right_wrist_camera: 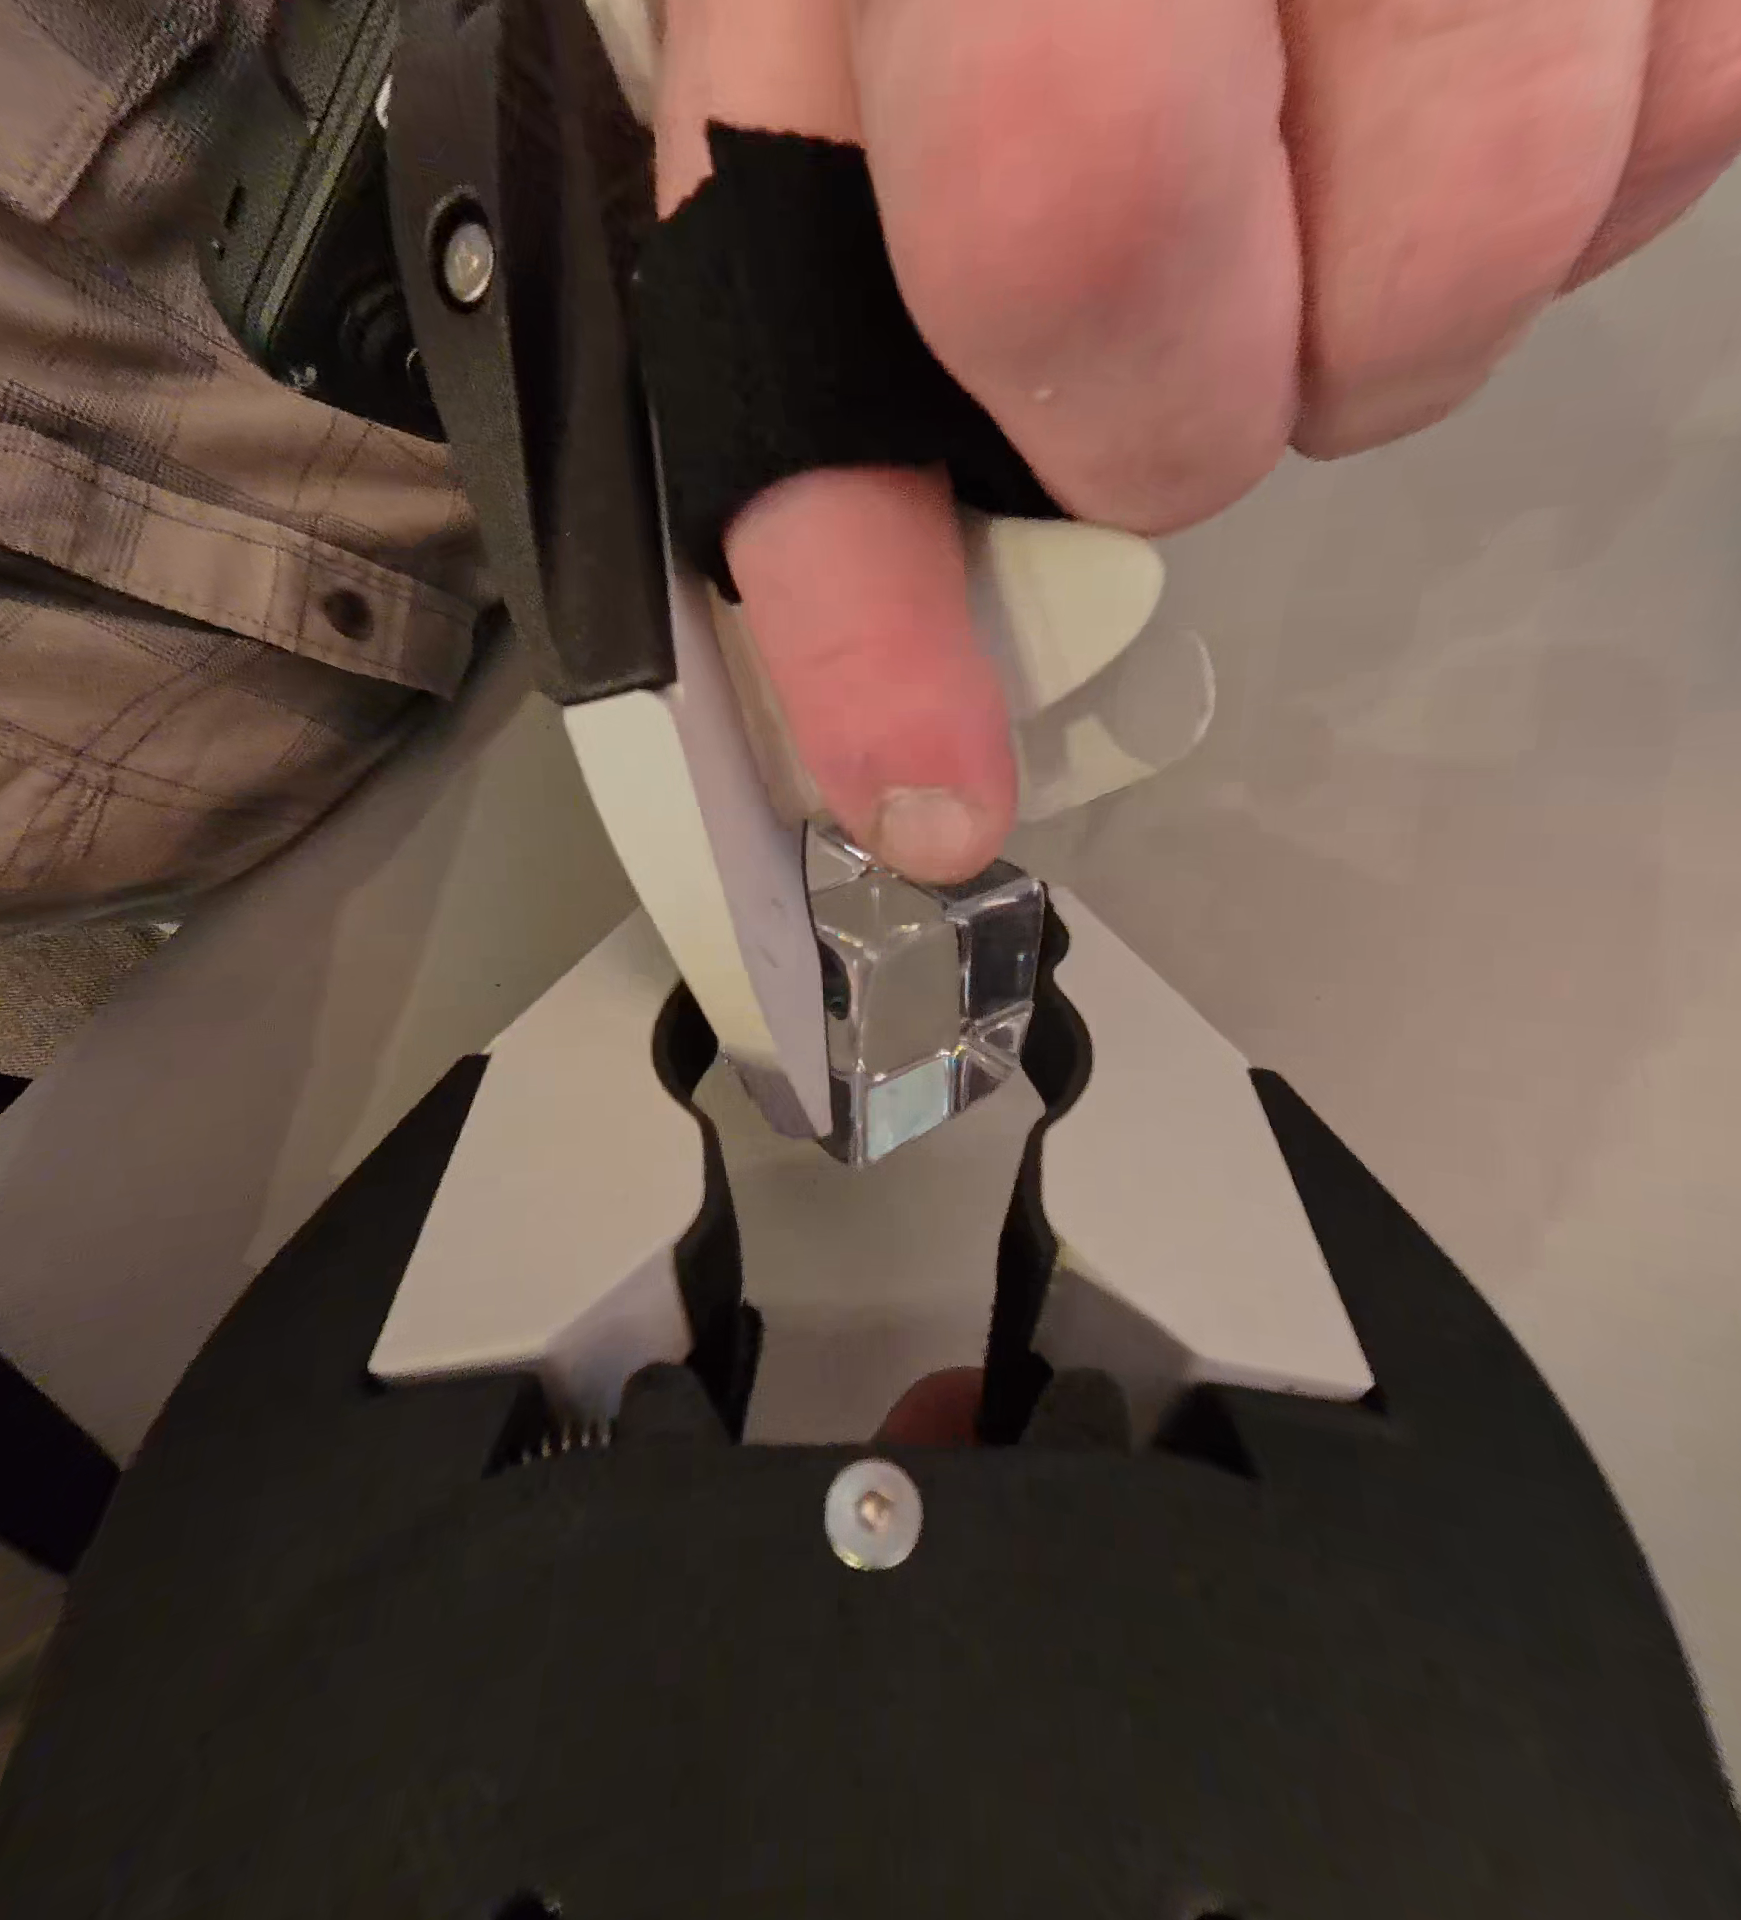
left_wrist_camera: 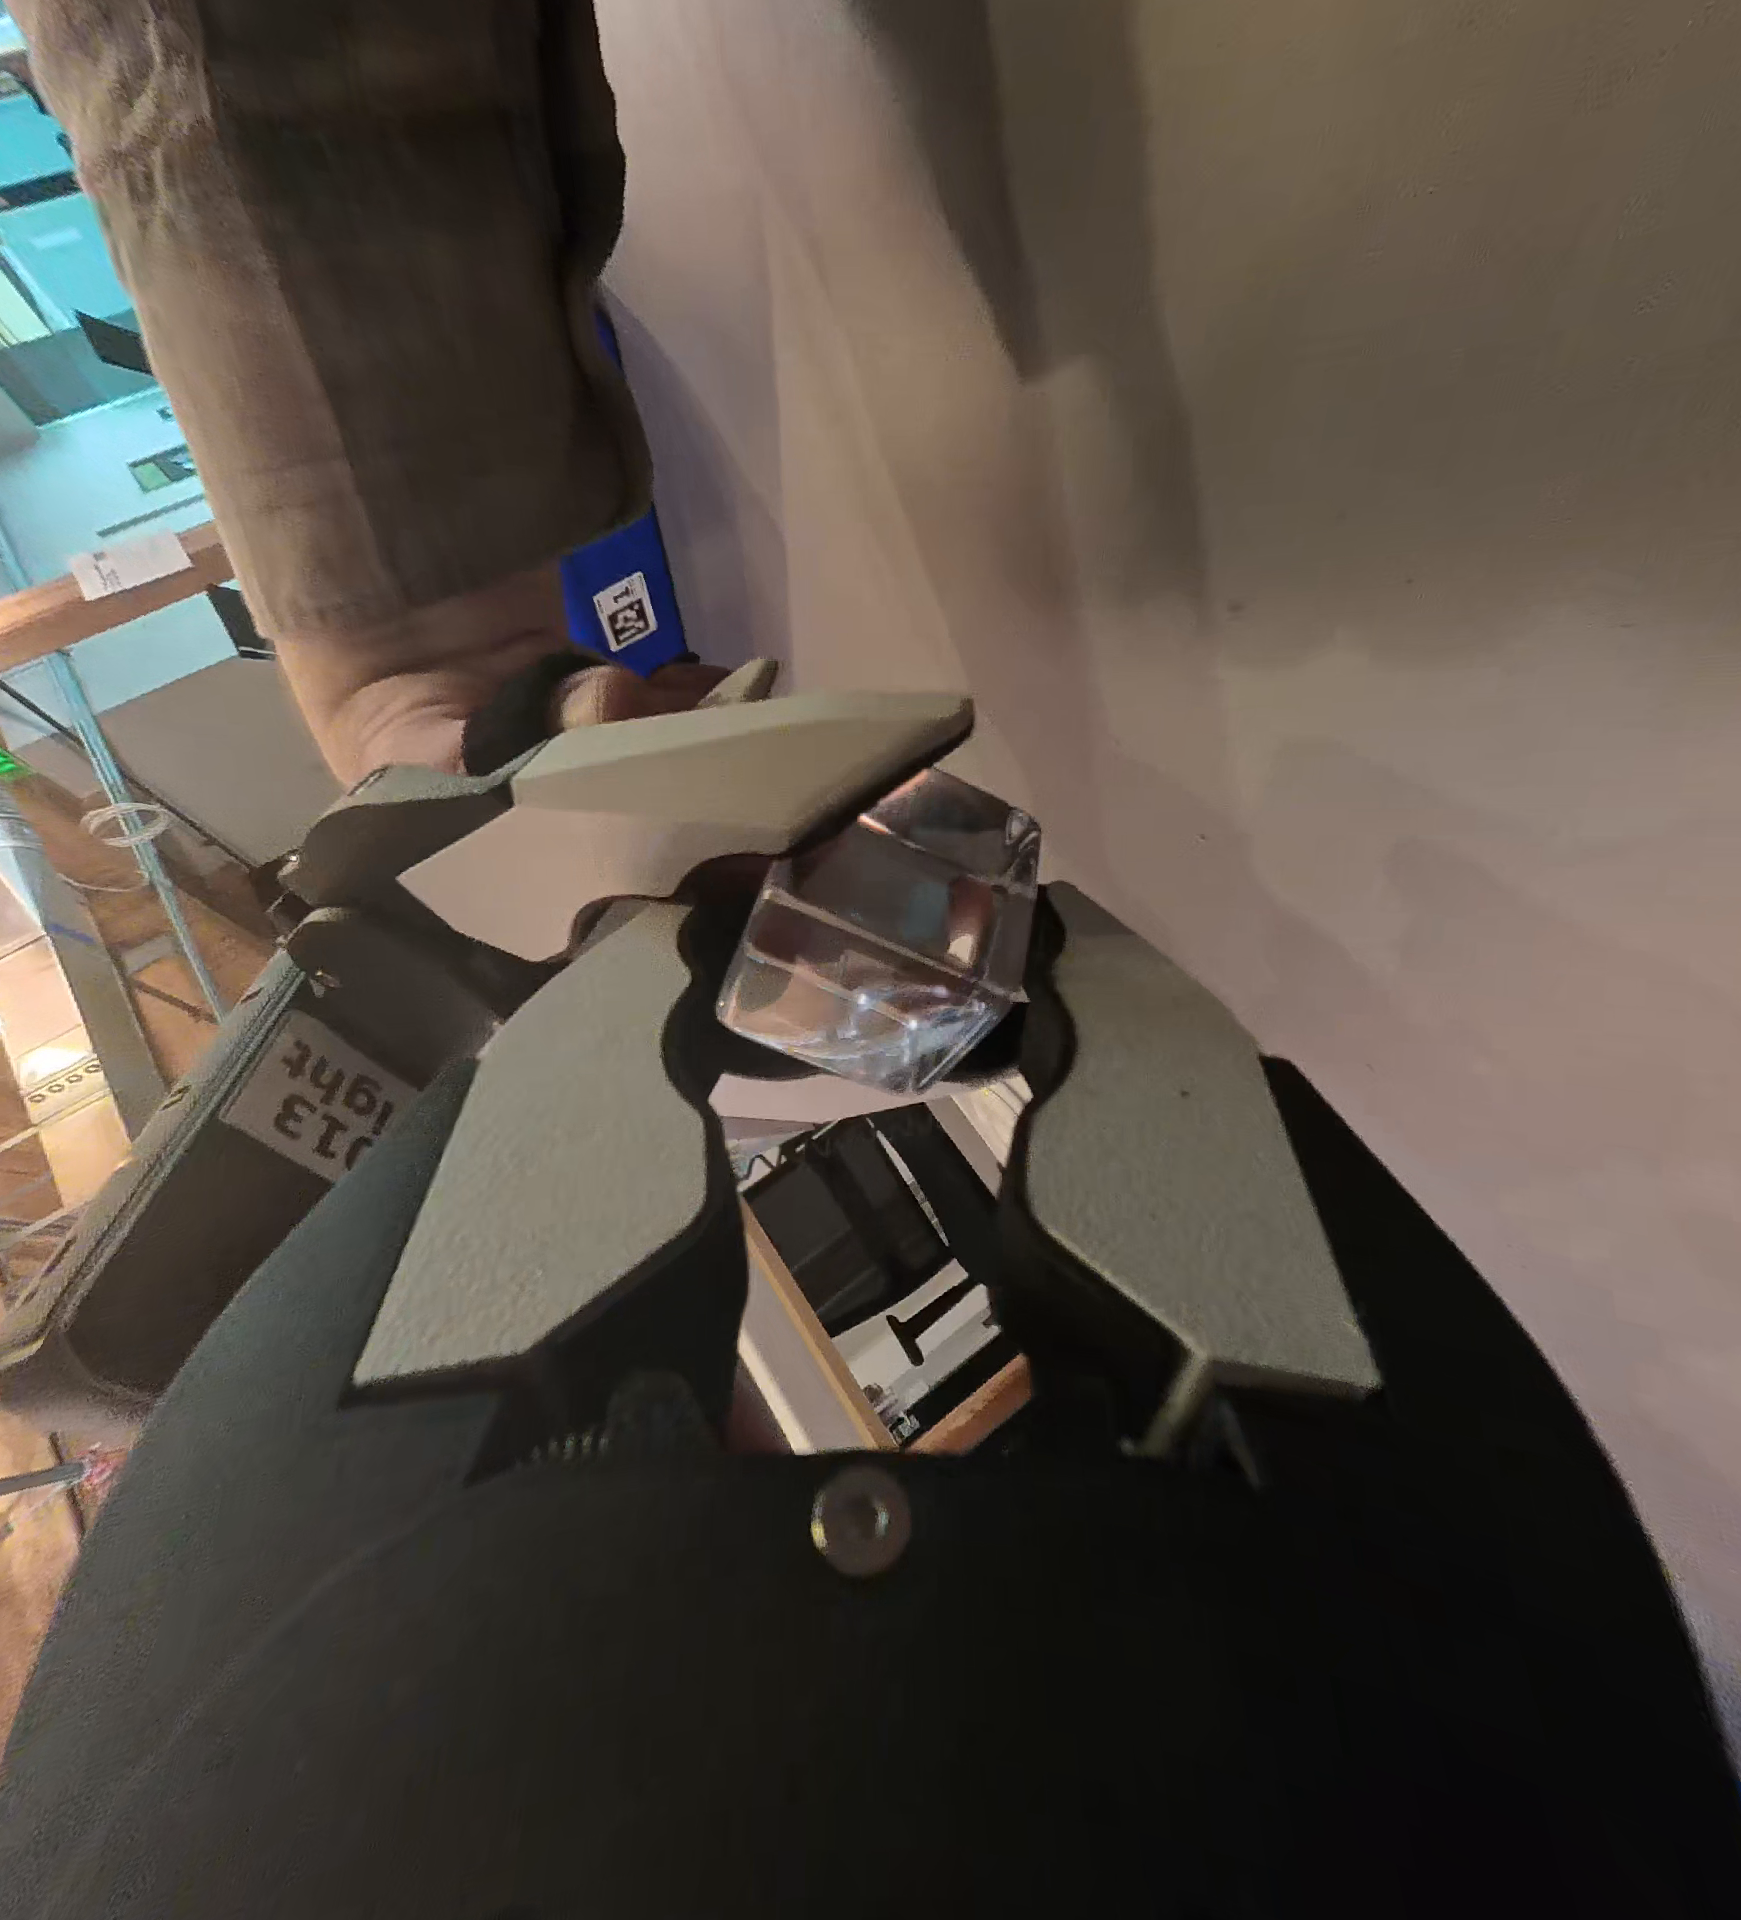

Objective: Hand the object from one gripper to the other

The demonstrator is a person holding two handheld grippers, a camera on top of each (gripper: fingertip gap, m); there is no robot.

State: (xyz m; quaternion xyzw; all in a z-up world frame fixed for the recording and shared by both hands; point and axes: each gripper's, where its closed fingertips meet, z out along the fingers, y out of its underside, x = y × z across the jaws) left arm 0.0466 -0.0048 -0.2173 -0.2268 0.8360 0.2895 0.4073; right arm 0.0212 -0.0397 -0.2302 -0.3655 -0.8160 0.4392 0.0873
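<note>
One clear acrylic cube [left_wrist_camera: 881,935] is sitting mid-air between two grippers, tilted so a corner is pointing down; being a cube, it's got no real long axis.

Going left to right in the left wrist view: the right gripper [left_wrist_camera: 804,821] is reaching in from the left, its flat grey finger [left_wrist_camera: 741,769] lying across the cube's top. The left gripper [left_wrist_camera: 871,997] is clenching the cube at its tips.

In the right wrist view, the left gripper's white finger [right_wrist_camera: 741,914] is pressing the cube's left face, a thumb [right_wrist_camera: 876,707] is touching the top, and the right gripper [right_wrist_camera: 871,1023] is spread a bit, only its right pad [right_wrist_camera: 1053,997] touching the cube.

Open room is everywhere on the right, just a plain wall [left_wrist_camera: 1468,520].
</note>
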